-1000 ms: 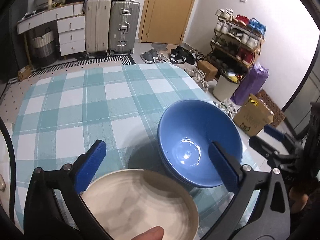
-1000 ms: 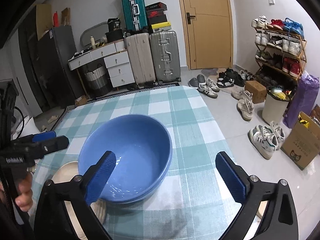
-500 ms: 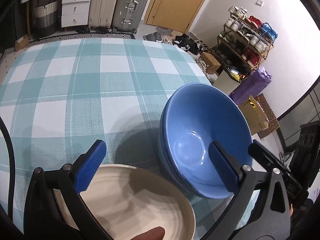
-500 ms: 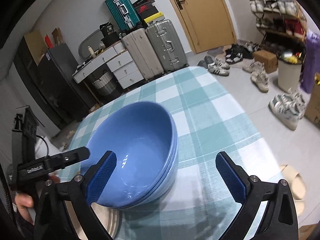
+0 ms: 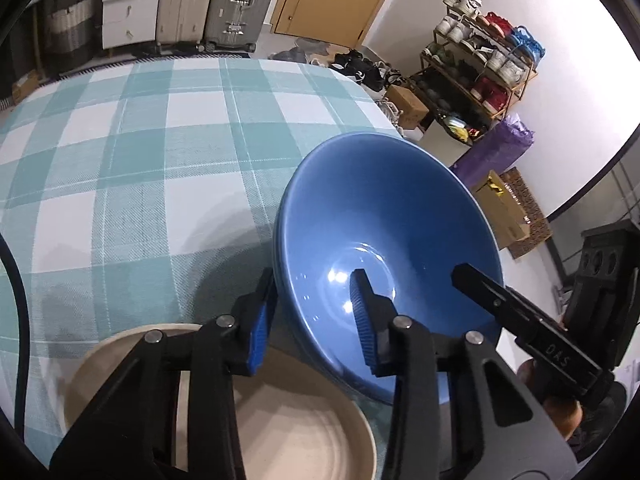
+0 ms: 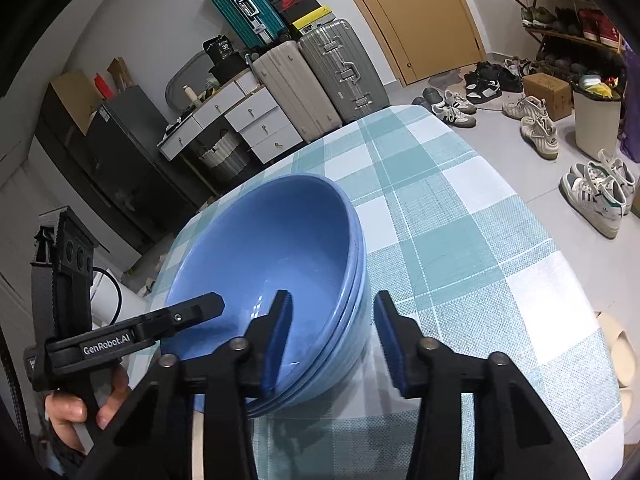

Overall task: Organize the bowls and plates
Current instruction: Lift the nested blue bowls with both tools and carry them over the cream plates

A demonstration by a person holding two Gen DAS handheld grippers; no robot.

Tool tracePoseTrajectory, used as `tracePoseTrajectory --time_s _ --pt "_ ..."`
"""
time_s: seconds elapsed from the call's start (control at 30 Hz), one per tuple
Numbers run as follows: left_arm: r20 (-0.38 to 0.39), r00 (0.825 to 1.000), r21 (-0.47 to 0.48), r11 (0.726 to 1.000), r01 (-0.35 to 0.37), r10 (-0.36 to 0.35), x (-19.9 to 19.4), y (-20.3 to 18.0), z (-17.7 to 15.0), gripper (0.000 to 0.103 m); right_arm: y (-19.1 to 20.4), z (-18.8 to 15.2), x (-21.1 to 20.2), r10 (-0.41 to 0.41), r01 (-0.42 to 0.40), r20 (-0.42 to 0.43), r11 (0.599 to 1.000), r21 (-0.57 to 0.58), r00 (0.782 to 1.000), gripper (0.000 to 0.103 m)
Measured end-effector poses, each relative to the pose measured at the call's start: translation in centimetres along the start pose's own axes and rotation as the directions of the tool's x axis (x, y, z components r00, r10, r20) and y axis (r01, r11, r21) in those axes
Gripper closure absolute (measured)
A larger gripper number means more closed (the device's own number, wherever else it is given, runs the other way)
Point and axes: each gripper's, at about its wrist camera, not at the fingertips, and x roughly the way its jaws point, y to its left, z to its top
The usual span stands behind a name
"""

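Note:
A stack of blue bowls (image 5: pixel 380 220) (image 6: pixel 272 240) stands on the checked tablecloth (image 5: pixel 120 160). A cream plate (image 5: pixel 300 440) lies just in front of it, under my left gripper. My left gripper (image 5: pixel 312 312) straddles the near left wall of the stack, jaws closing, one pad outside against the wall and one inside. My right gripper (image 6: pixel 332 328) straddles the opposite wall, jaws closing; its inner pad is in the bowl and a thin gap shows beside the outer pad (image 6: pixel 386 336).
The table edge (image 6: pixel 560 280) runs close to the right of the bowls, with shoes and a bin on the floor beyond. Suitcases (image 6: pixel 320 80) and a drawer unit stand by the far wall. A shoe rack (image 5: pixel 480 60) lines the right wall.
Both grippers dropped toward the bowl stack and their wide-open jaws closed in around opposite walls of it. The bowls and the plate stayed where they were.

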Motion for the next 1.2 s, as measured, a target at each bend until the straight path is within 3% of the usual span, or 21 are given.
tracePoseTrajectory --time_s 0.23,0.6,1.2 --pt "0.016 1.0 0.037 0.999 -0.024 0.023 -0.4 -0.9 -0.1 0.071 0.6 0.2 -0.4 -0.051 0.051 0.02 0.998 -0.028 0.999 0.067" --pt "0.056 0.998 0.065 0.998 -0.02 0.016 -2.7 -1.5 -0.4 0.071 1.2 0.2 -2.3 -0.06 0.062 0.05 0.997 -0.045 0.997 0.067" --pt "0.175 0.984 0.075 0.996 -0.048 0.035 -11.8 -2.3 -2.5 0.071 6.1 -0.3 -7.2 -0.017 0.031 0.116 0.992 -0.126 0.993 0.067"
